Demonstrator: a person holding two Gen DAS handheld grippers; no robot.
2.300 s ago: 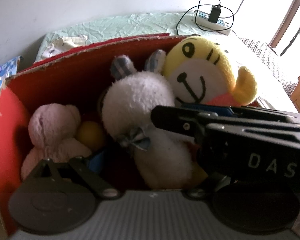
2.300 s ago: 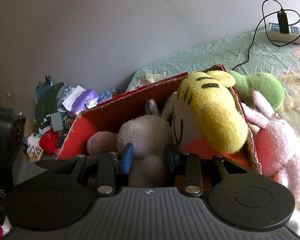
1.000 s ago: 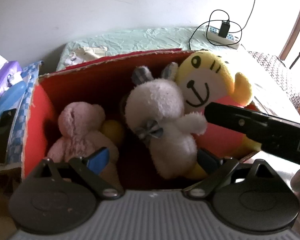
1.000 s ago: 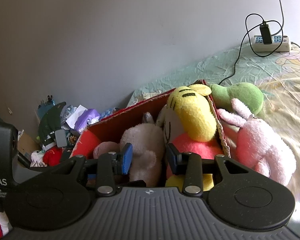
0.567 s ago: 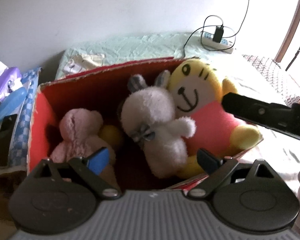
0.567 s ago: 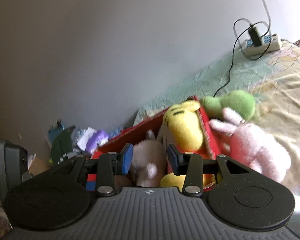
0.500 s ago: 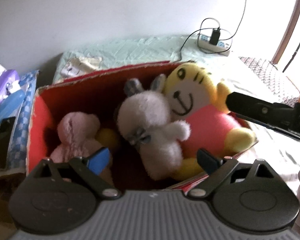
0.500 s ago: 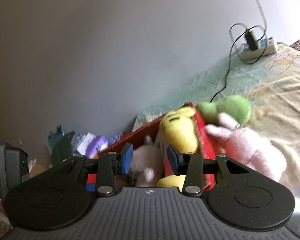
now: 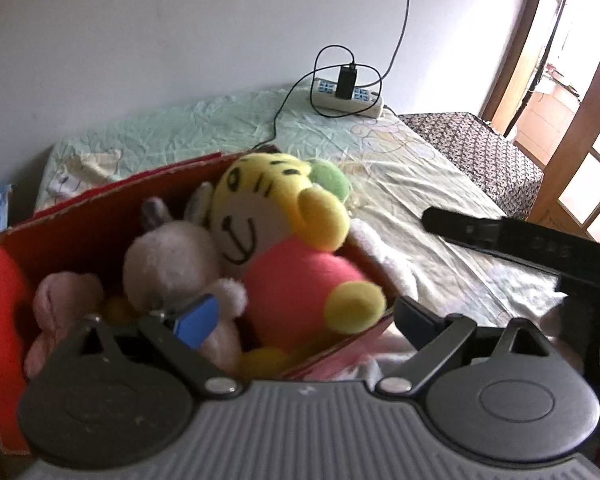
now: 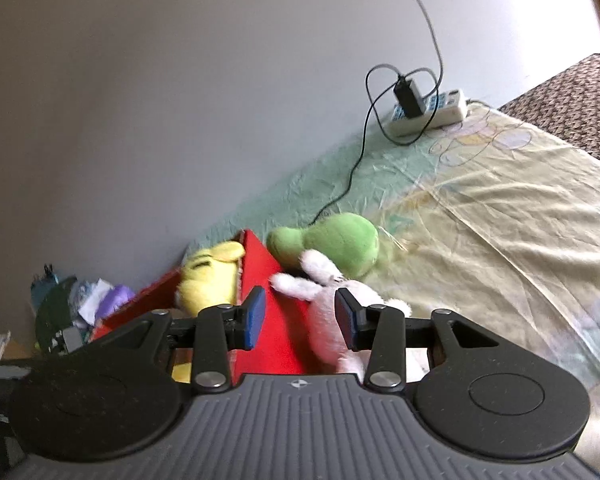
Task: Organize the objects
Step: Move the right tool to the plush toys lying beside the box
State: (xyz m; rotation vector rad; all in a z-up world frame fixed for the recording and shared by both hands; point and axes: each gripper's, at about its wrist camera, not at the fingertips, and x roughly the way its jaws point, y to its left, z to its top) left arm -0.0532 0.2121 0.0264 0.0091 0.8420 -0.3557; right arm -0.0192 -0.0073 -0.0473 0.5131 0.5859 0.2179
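**Plush toys: three in the red box, two outside it**

Plush toys, five counted. Landmark: one red cardboard box (image 9: 52, 232) on the bed sheet (image 9: 400, 168).

Inside the box, 3:
- yellow tiger plush (image 9: 276, 224) with a pink-red body, against the box's right wall, head above the rim
- white-grey bunny plush (image 9: 172, 264), touching the tiger on its left
- pink plush (image 9: 60, 300) in the box's left end

A small yellow round bit shows between the pink plush and the bunny; cannot tell what it is.

Outside the box, 2:
- green plush (image 10: 332, 244), on the sheet just beyond the box's right wall
- pale pink bunny plush (image 10: 332, 304), lying against the outside of that same wall, touching the green one

Grippers, 2:
- left gripper (image 9: 300, 316): fingers wide apart, nothing between them, held above the near edge of the box. Blue pad on one finger (image 9: 196, 320) sits in front of the white-grey bunny; contact not determinable.
- right gripper (image 10: 300, 316): fingers apart, nothing clamped. It straddles the box's right wall and the pale pink bunny's head; the bunny sits close to the right-side finger (image 10: 350, 318), can't tell if touching.

Also beyond the box: one white power strip (image 9: 348, 96) with one black charger plugged in, at the far edge of the sheet by the wall.
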